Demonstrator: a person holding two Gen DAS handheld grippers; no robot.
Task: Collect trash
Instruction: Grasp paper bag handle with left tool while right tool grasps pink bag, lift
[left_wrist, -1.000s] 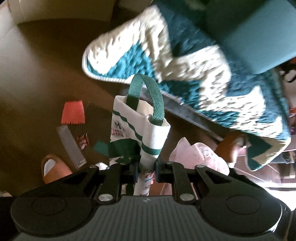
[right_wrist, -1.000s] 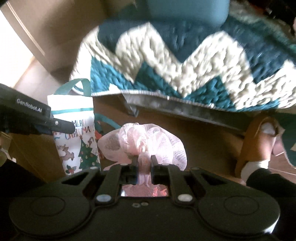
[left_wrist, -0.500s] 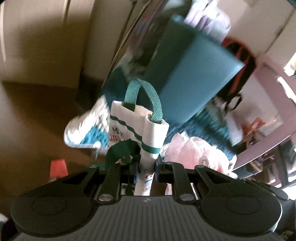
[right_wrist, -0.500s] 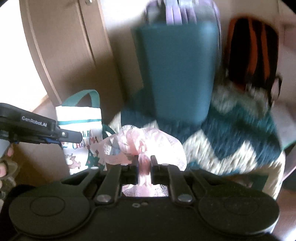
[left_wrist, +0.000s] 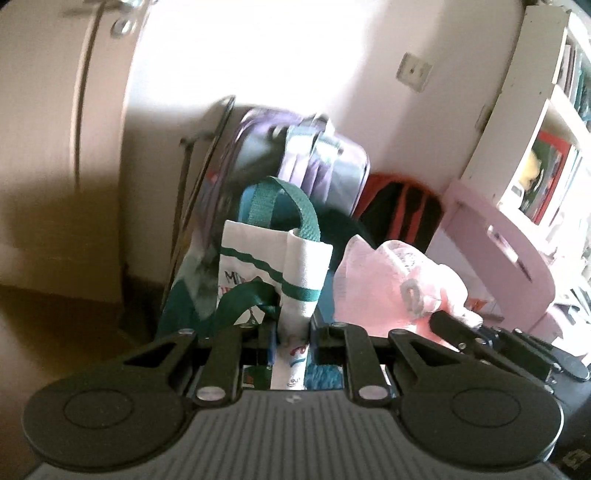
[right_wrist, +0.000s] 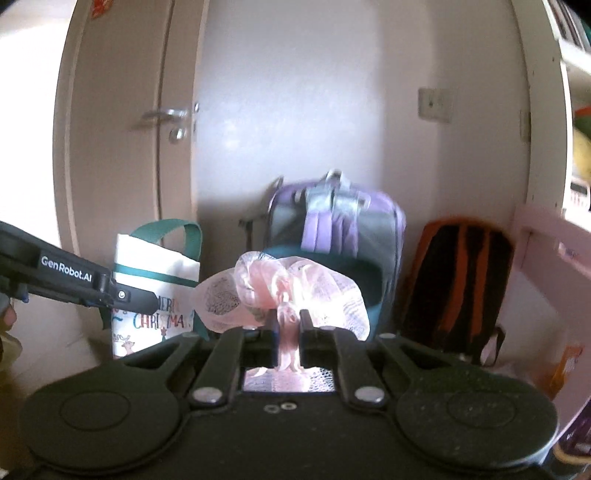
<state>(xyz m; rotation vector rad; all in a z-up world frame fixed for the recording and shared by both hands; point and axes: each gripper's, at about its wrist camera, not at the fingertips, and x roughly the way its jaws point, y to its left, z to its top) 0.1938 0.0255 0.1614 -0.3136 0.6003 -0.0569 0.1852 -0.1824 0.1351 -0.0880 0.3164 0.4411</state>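
My left gripper (left_wrist: 291, 332) is shut on the side of a white Christmas tote bag (left_wrist: 273, 258) with green handles, held up in the air. The bag also shows in the right wrist view (right_wrist: 155, 280) with the left gripper's finger across it. My right gripper (right_wrist: 288, 332) is shut on a pink mesh wrapper (right_wrist: 288, 291), bunched up, held just right of the bag. The wrapper also shows in the left wrist view (left_wrist: 388, 284).
A purple backpack (right_wrist: 336, 218) on a teal chair and an orange-black backpack (right_wrist: 458, 280) stand ahead against the wall. A door with a handle (right_wrist: 166, 114) is on the left. A pink chair (left_wrist: 506, 254) and white shelves (left_wrist: 535, 147) are on the right.
Both grippers have risen and tilted up from the floor and rug, carrying bag and wrapper. The floor litter and rug have left view; the wall, door and backpacks show now.
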